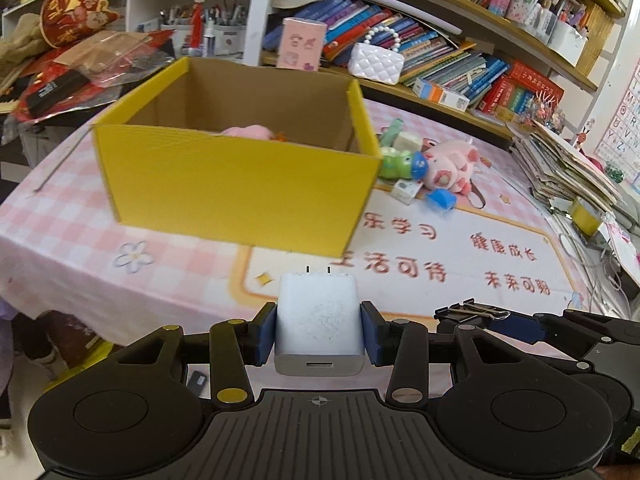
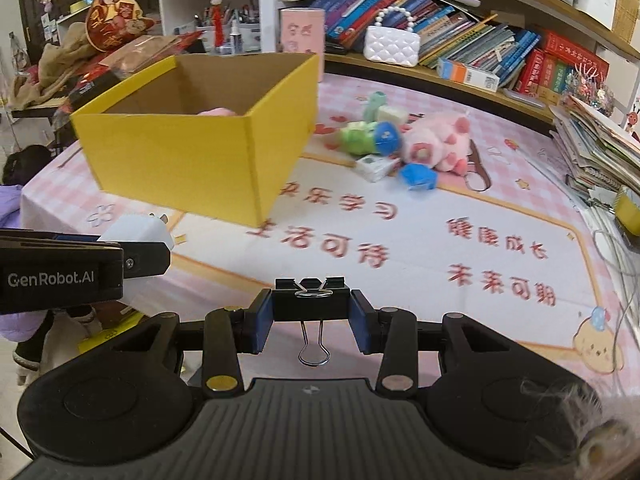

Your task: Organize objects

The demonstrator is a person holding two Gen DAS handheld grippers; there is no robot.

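White charger clamped in left gripper, black binder clip pinched in right gripper, both facing yellow box.

Materials and finishes on the desk

The white charger looks like smooth plastic with a scuffed, speckled face. The binder clip has a matt black body and shiny wire handles. The yellow box is ribbed cardboard, brown inside. The pink pig toy is fluffy plush. The table mat is smooth and printed.

Bare mat ahead; yellow box open-topped left; toy heap beyond, right of box.
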